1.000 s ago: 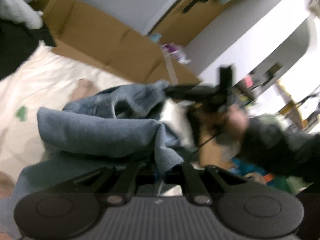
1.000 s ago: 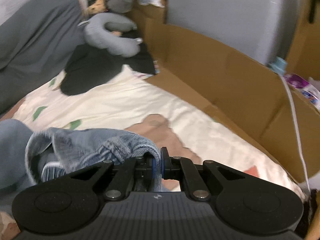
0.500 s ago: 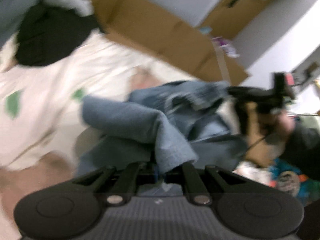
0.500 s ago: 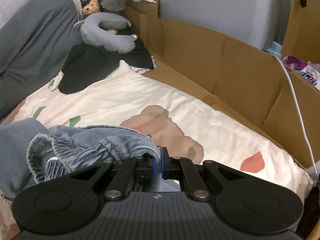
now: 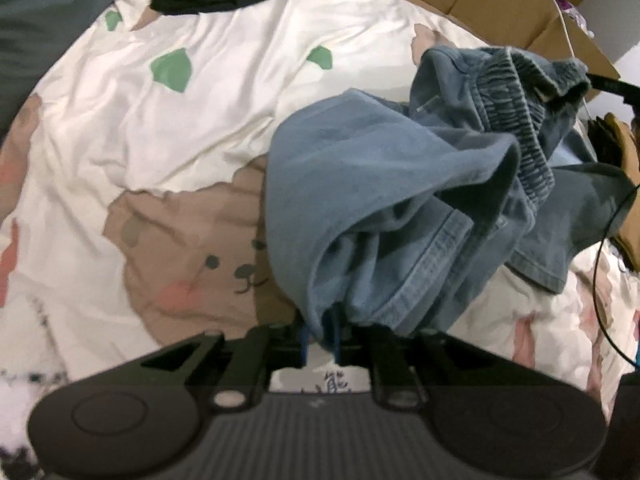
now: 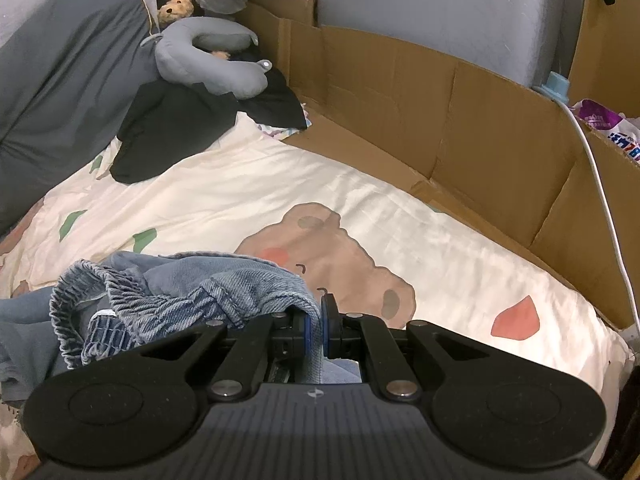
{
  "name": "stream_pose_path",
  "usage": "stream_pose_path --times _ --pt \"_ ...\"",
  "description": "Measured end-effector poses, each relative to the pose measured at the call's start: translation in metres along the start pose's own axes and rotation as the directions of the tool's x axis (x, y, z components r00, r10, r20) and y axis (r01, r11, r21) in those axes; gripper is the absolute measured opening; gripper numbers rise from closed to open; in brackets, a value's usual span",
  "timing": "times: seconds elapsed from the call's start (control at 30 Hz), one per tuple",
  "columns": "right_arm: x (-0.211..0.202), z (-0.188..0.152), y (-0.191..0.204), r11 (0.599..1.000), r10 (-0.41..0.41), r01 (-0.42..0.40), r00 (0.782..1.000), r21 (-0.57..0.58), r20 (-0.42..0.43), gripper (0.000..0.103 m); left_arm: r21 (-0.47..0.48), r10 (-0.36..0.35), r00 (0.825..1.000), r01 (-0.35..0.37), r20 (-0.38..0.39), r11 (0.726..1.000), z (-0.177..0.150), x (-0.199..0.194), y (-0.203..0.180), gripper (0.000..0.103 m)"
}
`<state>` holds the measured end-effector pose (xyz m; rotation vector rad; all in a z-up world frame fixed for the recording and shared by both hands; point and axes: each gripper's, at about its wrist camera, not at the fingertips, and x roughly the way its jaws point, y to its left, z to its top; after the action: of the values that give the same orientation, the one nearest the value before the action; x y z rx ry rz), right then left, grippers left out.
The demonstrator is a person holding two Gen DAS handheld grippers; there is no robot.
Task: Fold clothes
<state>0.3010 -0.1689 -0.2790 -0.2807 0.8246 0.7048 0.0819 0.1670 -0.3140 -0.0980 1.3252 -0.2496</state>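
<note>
Currently both pinching: left hand-held gripper (image 5: 320,338) on bunched denim trousers (image 5: 400,200), right hand-held gripper (image 6: 316,334) on waistband edge, just above bed (image 6: 248,184). Thin bites; likely slip under tension, folding crooked.

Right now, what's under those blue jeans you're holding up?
Under the jeans lies a cream bedsheet printed with a brown bear, whose right side the denim covers. Whatever sits beneath the bunched middle is hidden. Both the left gripper and right gripper pinch the denim.
</note>
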Motion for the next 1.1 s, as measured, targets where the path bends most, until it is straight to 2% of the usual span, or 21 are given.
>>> stream_pose_path --times 0.2,0.33,0.53,0.7,0.87,0.93,1.1 --pt "0.002 0.000 -0.001 1.000 0.008 -0.008 1.000 0.003 0.015 0.004 0.050 0.055 0.998 -0.055 0.004 0.997 -0.009 -0.041 -0.008 0.016" --pt "0.006 -0.004 -0.003 1.000 0.010 -0.011 1.000 0.019 0.020 0.004 0.090 -0.017 0.998 0.012 0.060 0.996 -0.008 -0.061 -0.027 0.016" --pt "0.012 -0.007 -0.006 0.999 0.014 -0.016 0.999 0.038 0.035 0.004 0.208 -0.131 0.989 0.116 0.063 0.971 0.012 -0.038 -0.080 0.015" --pt "0.013 -0.011 -0.004 1.000 0.018 -0.019 0.998 0.020 0.056 0.004 0.261 -0.183 0.982 0.166 0.042 0.951 0.021 -0.015 -0.112 0.014" --pt "0.016 -0.016 -0.009 0.999 0.029 -0.031 0.998 0.032 0.062 0.004 0.352 -0.249 0.968 0.220 0.040 0.910 0.032 0.013 -0.155 0.012" --pt "0.017 -0.017 -0.009 0.999 0.029 -0.031 0.997 0.033 0.067 0.004 0.358 -0.285 0.958 0.255 0.031 0.898 0.033 0.026 -0.171 0.012" --pt "0.017 -0.018 -0.010 0.998 0.040 -0.043 0.996 0.038 0.079 0.004 0.391 -0.248 0.968 0.215 0.037 0.895 0.032 0.056 -0.196 0.015"
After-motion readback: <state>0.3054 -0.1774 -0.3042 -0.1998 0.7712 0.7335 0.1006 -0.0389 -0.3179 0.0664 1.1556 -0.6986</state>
